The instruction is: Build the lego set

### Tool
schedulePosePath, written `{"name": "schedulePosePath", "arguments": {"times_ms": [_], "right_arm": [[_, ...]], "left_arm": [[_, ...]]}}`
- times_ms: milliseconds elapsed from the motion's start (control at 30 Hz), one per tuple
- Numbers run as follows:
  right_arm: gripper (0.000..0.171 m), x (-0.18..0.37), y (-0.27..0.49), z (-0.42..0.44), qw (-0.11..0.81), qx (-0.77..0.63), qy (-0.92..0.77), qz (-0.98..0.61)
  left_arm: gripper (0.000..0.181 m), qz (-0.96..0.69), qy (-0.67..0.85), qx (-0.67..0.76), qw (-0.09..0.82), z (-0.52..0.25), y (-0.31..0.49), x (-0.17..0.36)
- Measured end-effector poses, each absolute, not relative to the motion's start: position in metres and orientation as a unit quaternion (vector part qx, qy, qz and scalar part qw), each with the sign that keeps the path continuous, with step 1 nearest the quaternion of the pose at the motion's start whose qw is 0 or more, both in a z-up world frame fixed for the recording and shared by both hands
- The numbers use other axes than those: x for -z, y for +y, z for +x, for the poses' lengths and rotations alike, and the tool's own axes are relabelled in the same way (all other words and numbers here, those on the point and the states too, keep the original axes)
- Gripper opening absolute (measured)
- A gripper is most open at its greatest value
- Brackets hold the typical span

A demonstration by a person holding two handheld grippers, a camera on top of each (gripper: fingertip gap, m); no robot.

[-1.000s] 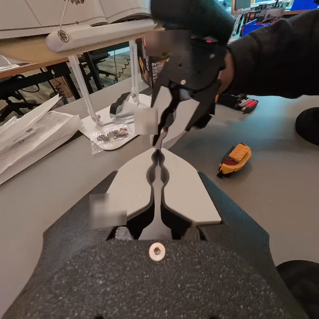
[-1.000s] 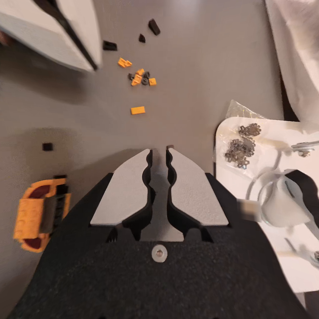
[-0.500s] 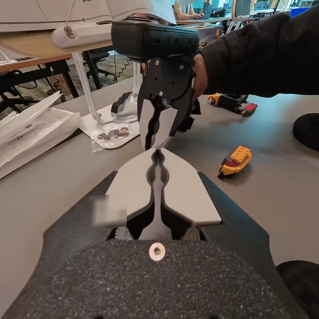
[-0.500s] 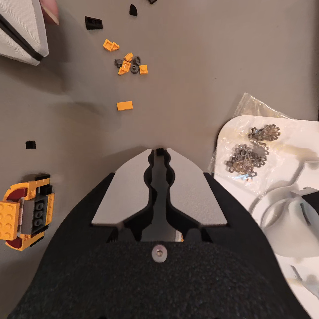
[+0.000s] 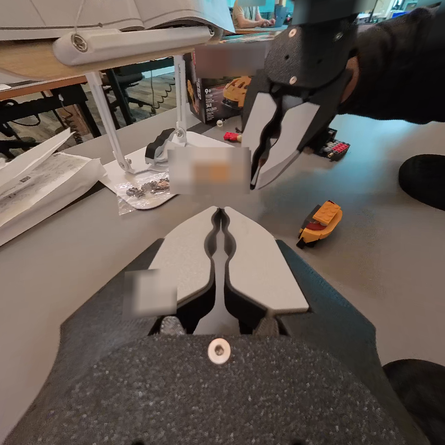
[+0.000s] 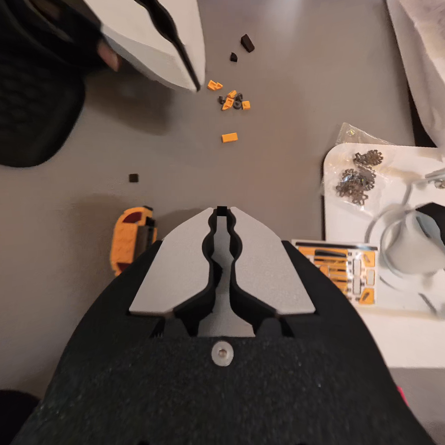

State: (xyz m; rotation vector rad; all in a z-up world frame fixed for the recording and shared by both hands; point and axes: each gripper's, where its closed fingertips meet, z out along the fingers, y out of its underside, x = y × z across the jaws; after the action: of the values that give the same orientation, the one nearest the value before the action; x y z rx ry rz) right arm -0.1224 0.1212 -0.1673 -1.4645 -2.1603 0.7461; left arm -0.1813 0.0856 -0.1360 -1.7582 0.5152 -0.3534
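Black, tiny square brick (image 6: pixel 221 210) is pinched at the right gripper's (image 6: pixel 221 212) tips; the left gripper (image 5: pixel 220 211) is pressed together, empty, above the grey table (image 5: pixel 72 240).

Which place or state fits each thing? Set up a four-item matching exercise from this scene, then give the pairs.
Column one:
1. small black piece
2. left gripper
3. orange flat tile
4. bag of dark parts

Column two:
A. shut, holding nothing
B. on the white base
C. pinched at the right gripper's tips
D. alone on the grey table

Pairs: 1-C, 2-A, 3-D, 4-B
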Motion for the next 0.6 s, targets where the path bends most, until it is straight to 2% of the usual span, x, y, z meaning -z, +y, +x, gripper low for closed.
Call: {"name": "schedulePosePath", "arguments": {"times_ms": [167,300,500,600], "right_arm": [[0.007,0.151,0.109,-0.086,0.233,-0.264,-0.765,-0.540],[0.007,0.144,0.098,-0.063,0.244,-0.259,-0.760,-0.545],[0.007,0.143,0.083,-0.041,0.242,-0.265,-0.756,-0.547],[0.007,0.147,0.077,-0.038,0.231,-0.266,-0.759,-0.547]], "left_arm": [[0.000,-0.743,0.260,0.171,0.593,-0.163,0.079,0.137],[0.017,-0.728,0.314,0.221,0.568,-0.134,0.068,0.142],[0.031,-0.763,0.407,0.239,0.442,-0.106,0.057,0.180],[0.041,-0.767,0.446,0.217,0.407,-0.102,0.057,0.194]]}}
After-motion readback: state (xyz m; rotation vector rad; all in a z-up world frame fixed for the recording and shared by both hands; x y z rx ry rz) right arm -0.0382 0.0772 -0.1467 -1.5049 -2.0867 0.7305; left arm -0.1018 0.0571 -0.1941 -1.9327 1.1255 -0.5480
